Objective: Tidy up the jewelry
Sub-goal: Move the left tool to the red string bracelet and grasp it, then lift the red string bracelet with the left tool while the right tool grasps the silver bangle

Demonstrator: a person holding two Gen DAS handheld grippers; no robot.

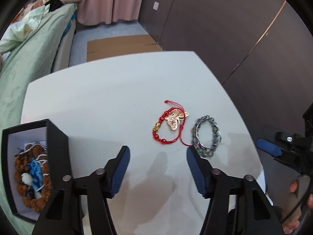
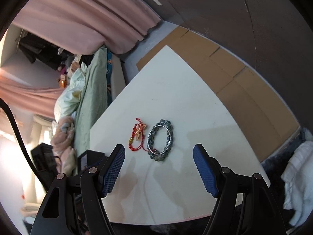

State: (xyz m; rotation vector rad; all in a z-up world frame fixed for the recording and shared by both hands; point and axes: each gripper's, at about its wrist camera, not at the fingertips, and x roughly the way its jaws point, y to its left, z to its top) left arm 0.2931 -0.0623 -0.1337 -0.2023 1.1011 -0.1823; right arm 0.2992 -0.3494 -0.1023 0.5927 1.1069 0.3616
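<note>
White tabletop (image 1: 109, 101) seen from above through two fisheye wrist cameras. Near the middle of it, a red cord bracelet (image 1: 167, 126) with red beads and one gold bead, lying flat, with a rose-gold butterfly-shaped piece (image 1: 176, 119) resting on it. Just right of it, a bracelet of grey-green stone beads (image 1: 206, 136) with a thin silver bangle (image 1: 209, 135) lying on top of the bead ring; a loose red cord end touching the near-left edge of the beads.

At the near-left corner of the table, an open black jewelry box (image 1: 56, 137) with a white lining, holding brown wooden prayer beads (image 1: 27, 195), a blue piece (image 1: 36, 171), a white piece and silver chain.

Left gripper (image 1: 158, 150) with blue-padded fingers spread apart over bare table, nothing between them, hovering near the red bracelet; right fingertip just beside the near edge of the stone beads, contact unclear.

Right gripper (image 2: 158, 152) also spread wide and empty, hanging above the near edge of the stone bead bracelet (image 2: 160, 140), red cord bracelet (image 2: 138, 137) by its left finger.

Beyond the table, flattened cardboard (image 1: 123, 48) on the floor, pink curtains (image 1: 105, 0), a bed with pale green bedding (image 1: 33, 49) on the left, a dark wall (image 1: 225, 29) on the right.
</note>
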